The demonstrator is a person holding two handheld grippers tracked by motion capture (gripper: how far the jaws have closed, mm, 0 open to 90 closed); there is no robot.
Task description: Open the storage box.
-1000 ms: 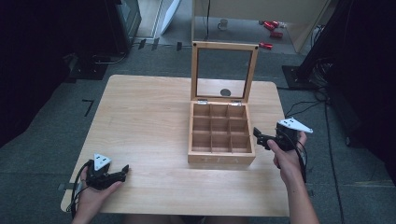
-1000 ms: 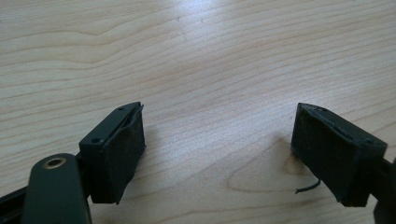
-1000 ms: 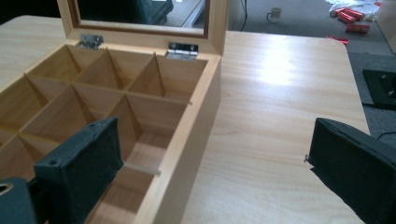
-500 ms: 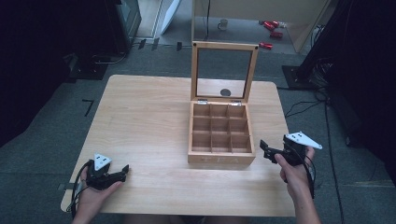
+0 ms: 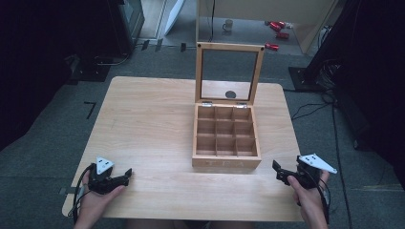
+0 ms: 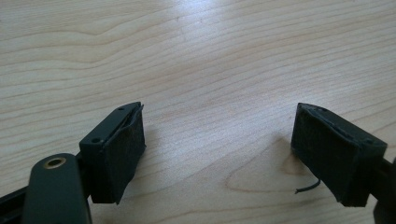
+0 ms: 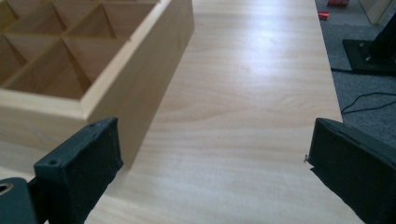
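My right claw gapes empty, box just left of it: stiff, light wood (glass lid fragile); grip a side wall.

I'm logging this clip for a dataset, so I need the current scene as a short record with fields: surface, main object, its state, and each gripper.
surface: light wooden table
main object: pale wooden nine-compartment box, right of the table's centre
lid: glass-paned wooden lid, standing upright, open
compartments: all empty
left gripper: open, holding nothing, near the table's front left corner
right gripper: open, holding nothing, off the box's front right corner, apart from it
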